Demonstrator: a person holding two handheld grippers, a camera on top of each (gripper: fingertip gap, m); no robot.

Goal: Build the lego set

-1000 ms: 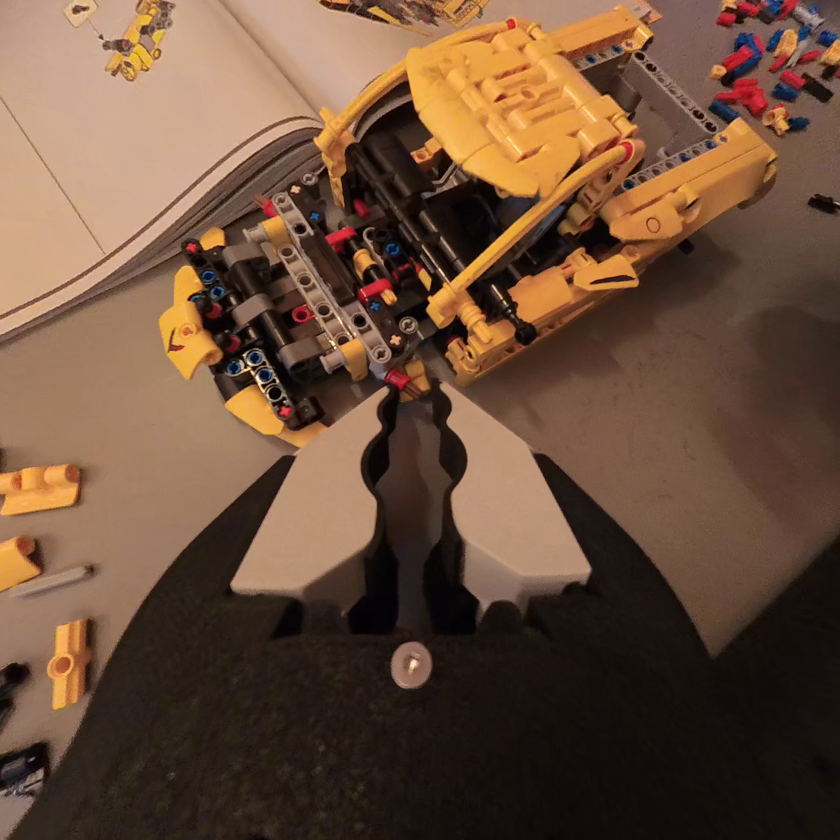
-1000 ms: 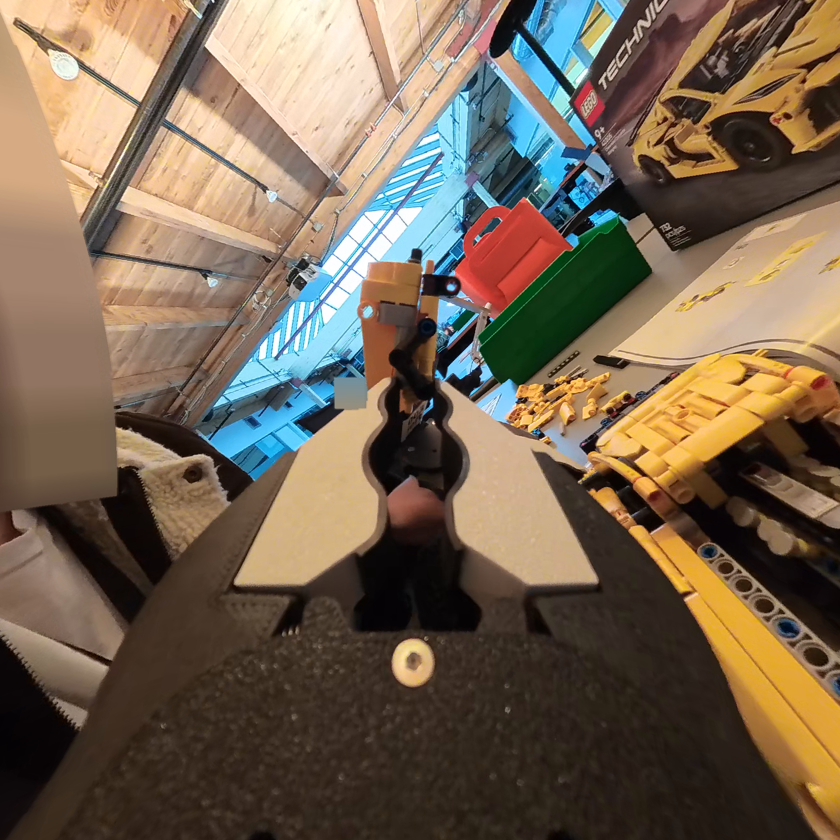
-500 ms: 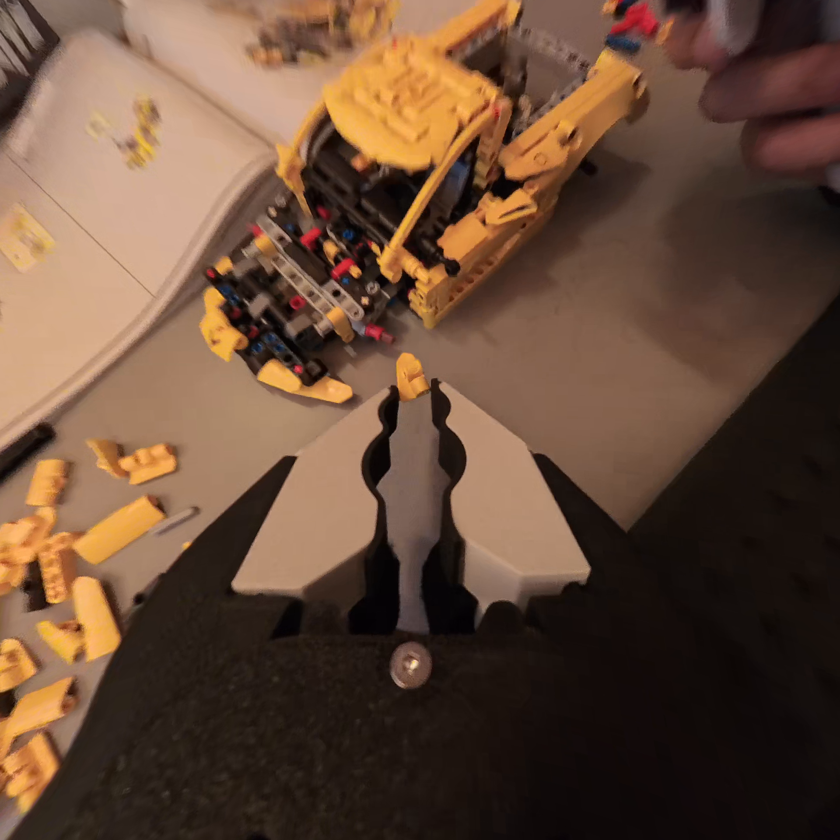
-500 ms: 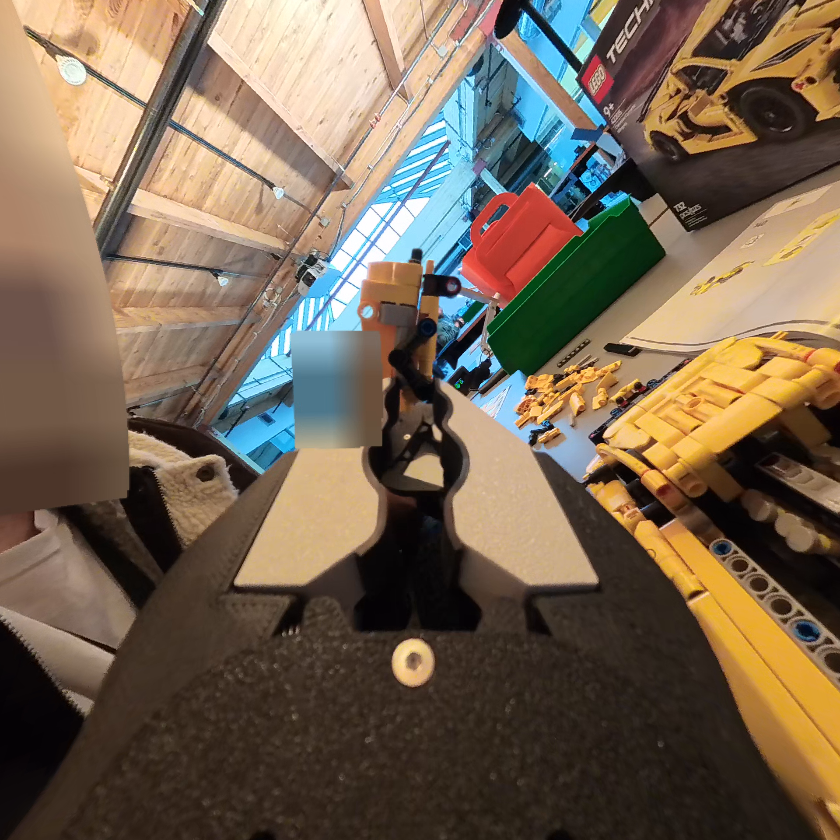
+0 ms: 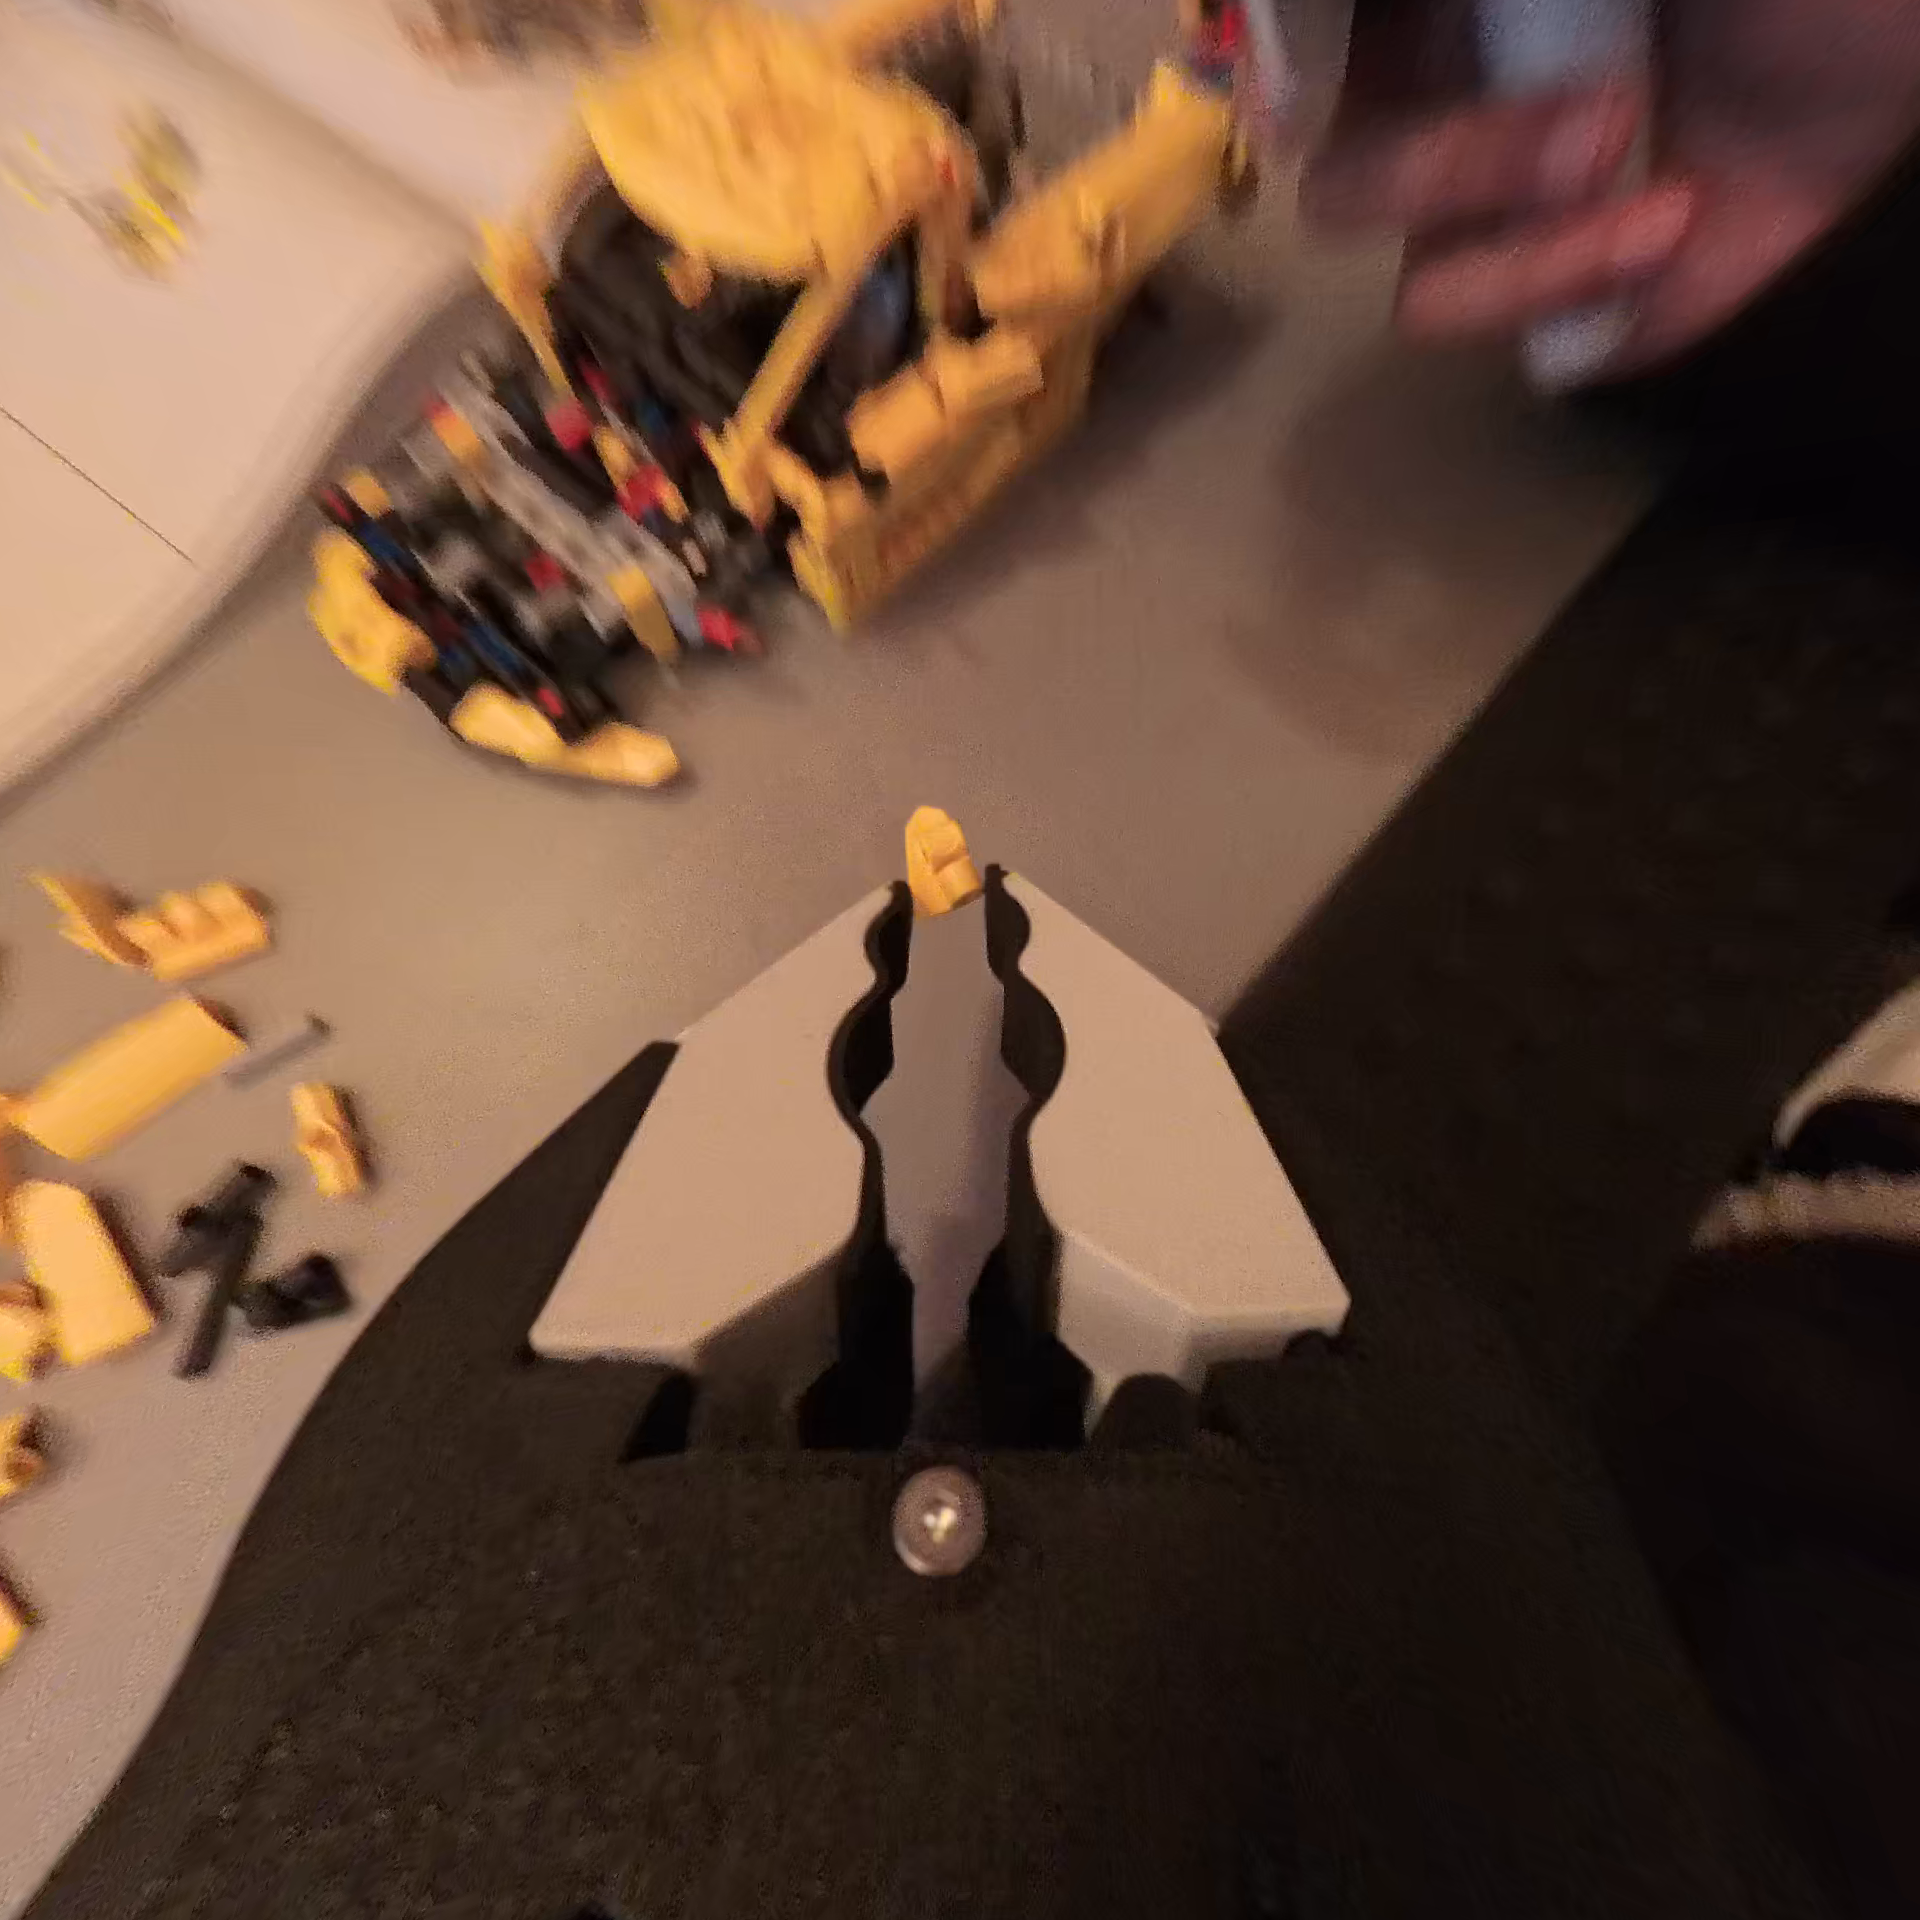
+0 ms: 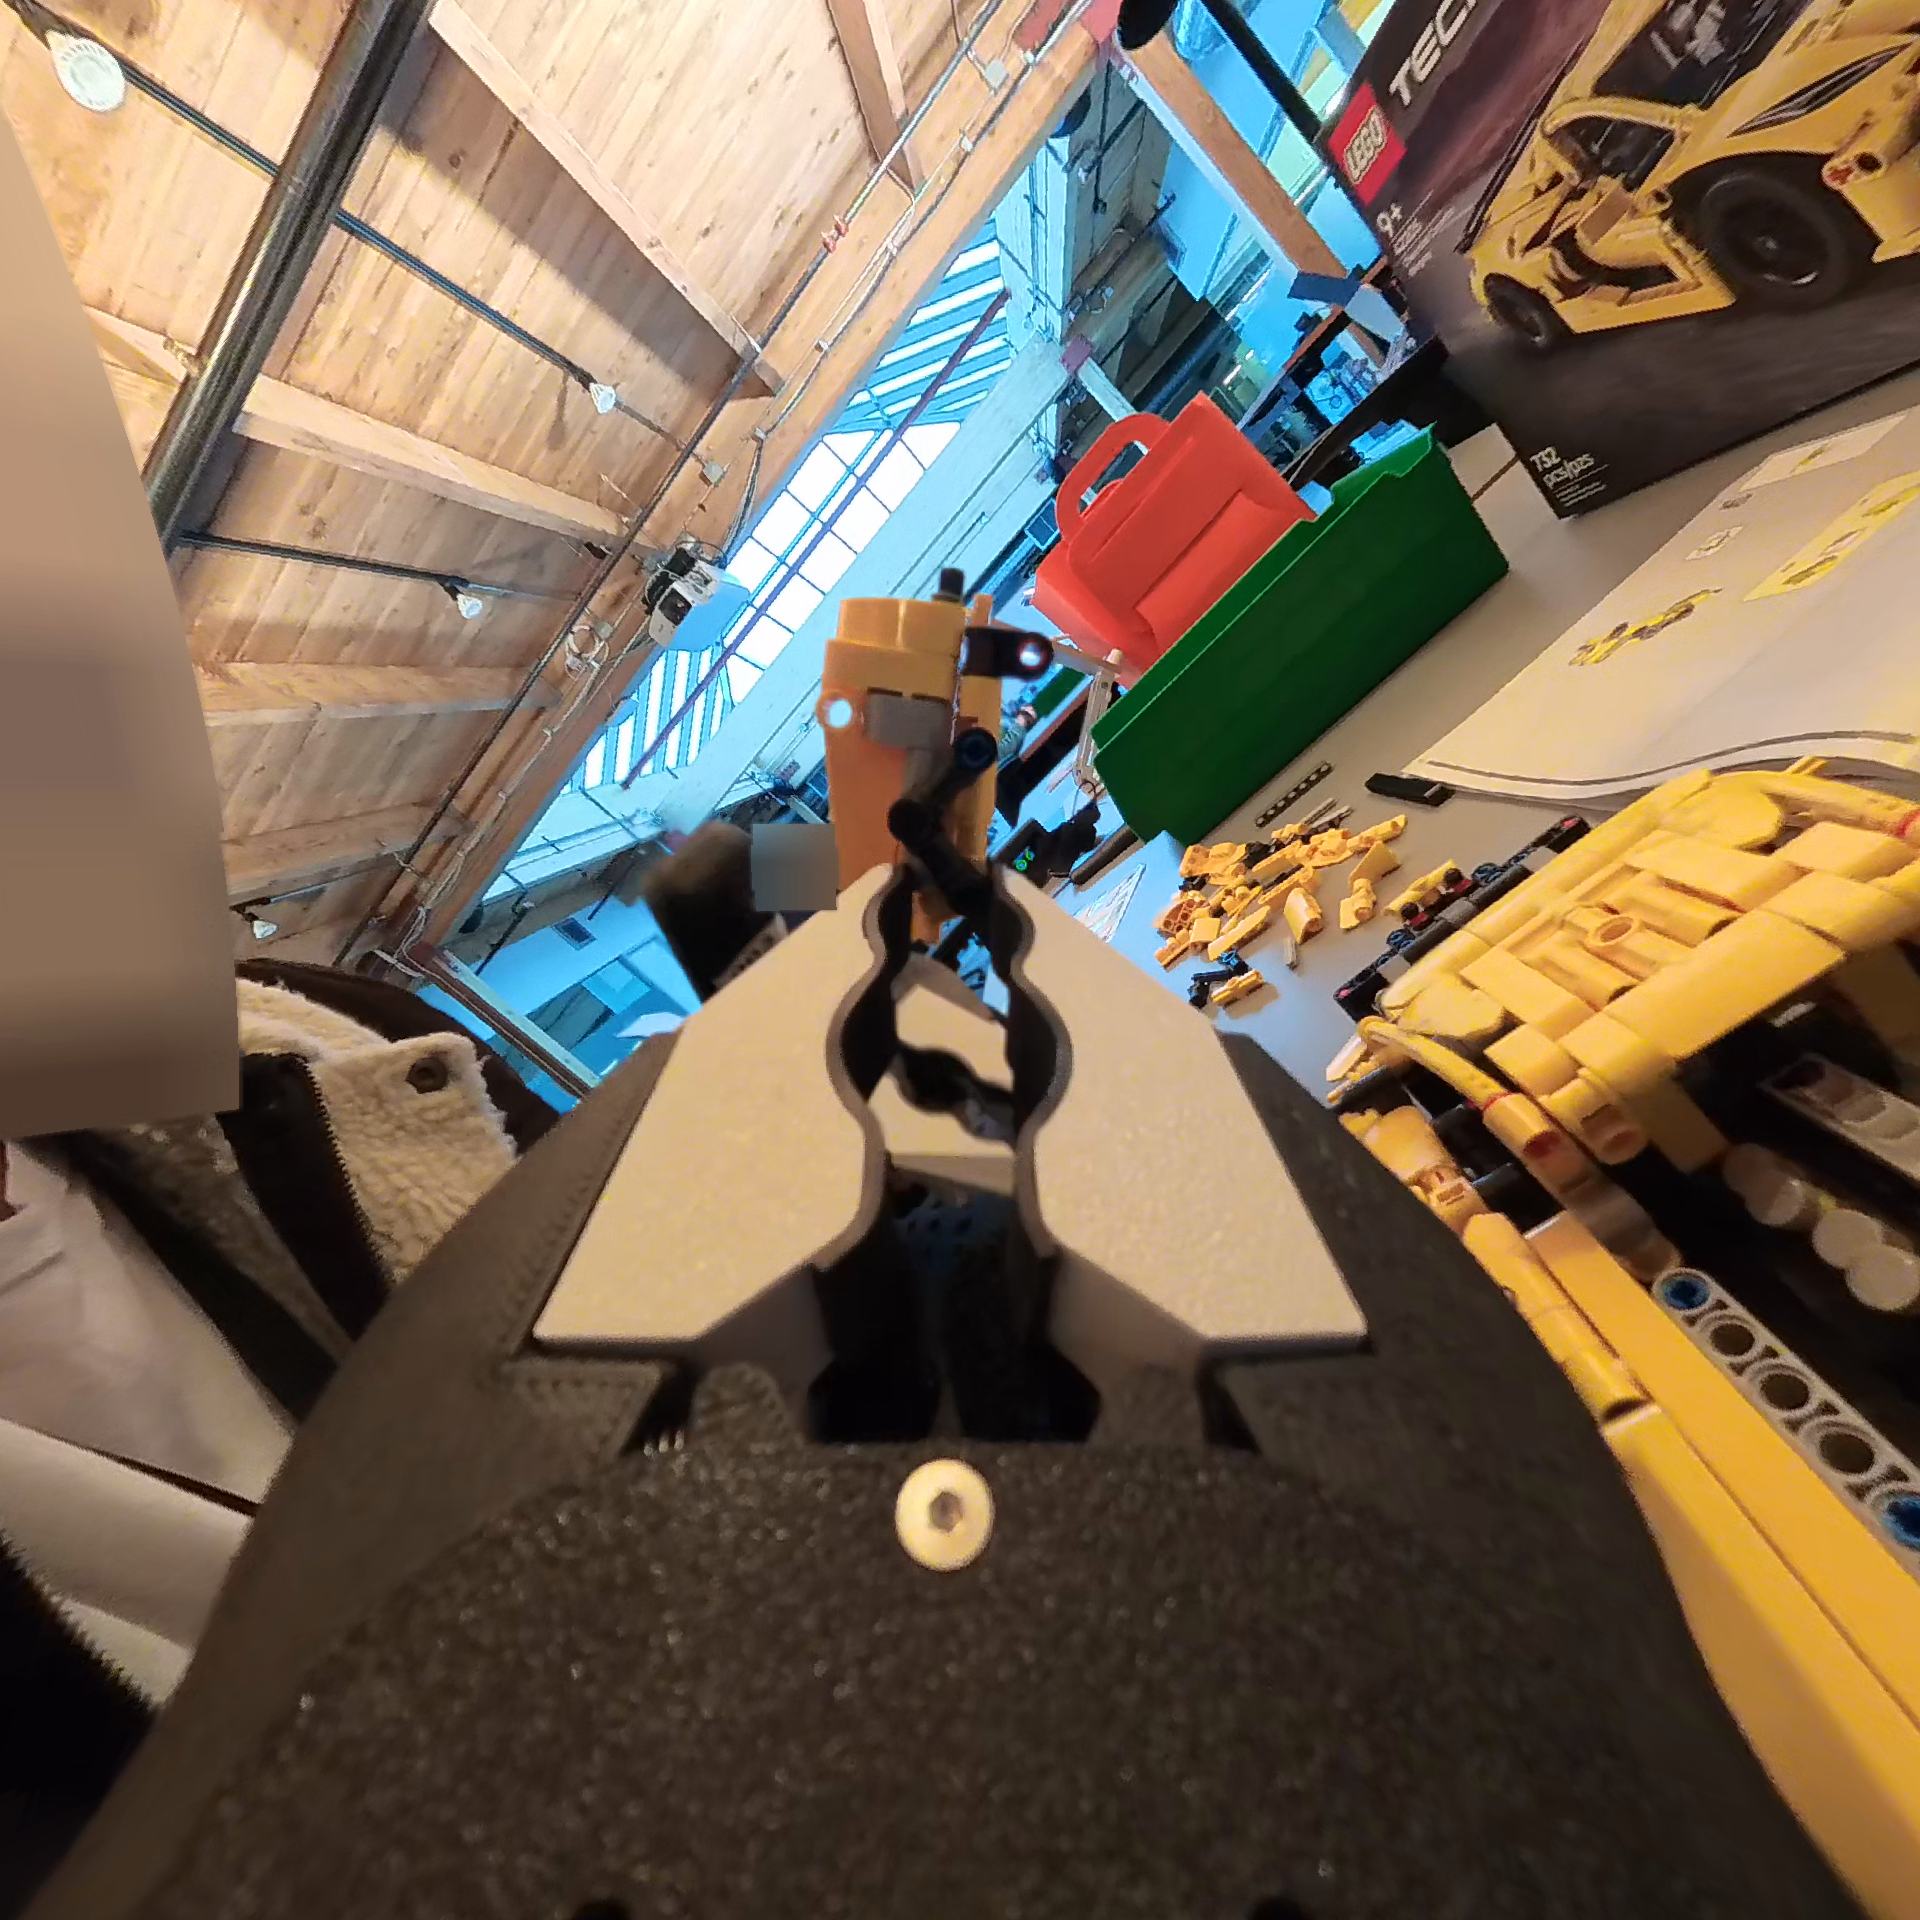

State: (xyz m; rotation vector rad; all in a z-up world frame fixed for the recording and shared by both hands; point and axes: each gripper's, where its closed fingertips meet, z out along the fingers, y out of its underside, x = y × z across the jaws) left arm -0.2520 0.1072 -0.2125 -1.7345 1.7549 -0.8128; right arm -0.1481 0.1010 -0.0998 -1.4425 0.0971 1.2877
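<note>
The half-built yellow lego car [image 5: 790, 384] stands on the grey table, blurred, ahead of my left gripper. It also fills the right side of the right wrist view [image 6: 1621, 1049]. My left gripper [image 5: 943, 883] is shut on a small yellow piece [image 5: 940, 860] and holds it above the table, short of the car's near end. My right gripper [image 6: 948, 896] is shut on an orange-yellow sub-assembly [image 6: 904, 727] with black links and a grey part, held up in the air beside the car.
Loose yellow and black pieces [image 5: 135, 1101] lie on the table at the left, and more lie farther off [image 6: 1278, 904]. The open instruction booklet [image 5: 156, 343] lies behind the car. A green bin [image 6: 1309, 665], a red container [image 6: 1164, 540] and the set's box [image 6: 1662, 177] stand at the back. A person's hand [image 5: 1600, 197] is at the upper right. Across from one pair of fingers to the other is roughly 15 cm.
My left gripper has pulled back and up from the car with the small yellow piece in it. The right gripper has shifted only slightly, still holding the sub-assembly up.
</note>
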